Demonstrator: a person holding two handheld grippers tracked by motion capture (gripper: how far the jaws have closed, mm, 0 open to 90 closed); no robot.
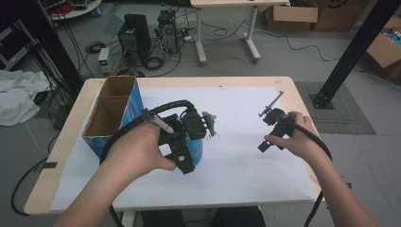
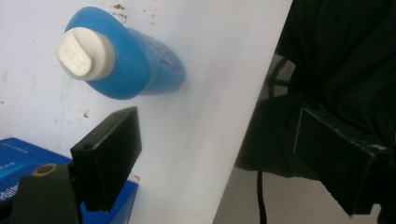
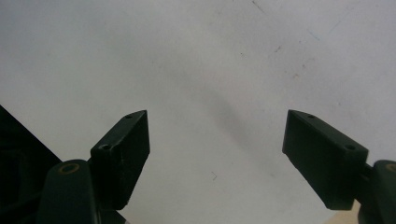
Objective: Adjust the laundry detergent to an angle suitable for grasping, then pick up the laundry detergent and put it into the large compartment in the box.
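1. The table (image 1: 283, 85) carries a big white sheet (image 1: 246, 161), and on its left side stands an open blue carton (image 1: 109, 124) with two brown compartments. From what I can see, both look empty.

2. The blue bottle (image 2: 140, 70) with a white cap (image 2: 81, 52) stands on the sheet just beside the carton. In the high view it is mostly hidden behind the left gripper (image 1: 187, 137), with a patch of blue showing under the tool.

3. The left gripper hovers over it, jaws spread wide. In the left gripper view (image 2: 219, 154) the bottle sits ahead of the jaws and off toward the near jaw, not between them, and nothing touches it.

4. The right gripper (image 1: 272, 127) is held well apart, over bare sheet on the right side. Its jaws (image 3: 217, 156) are spread too, with nothing between them.

5. My judgement: the work looks like getting the bottle into the carton, and it has hardly begun. The bottle is not yet gripped. Left to do: centre the jaws on it, pinch it, lift it and lower it into a compartment.
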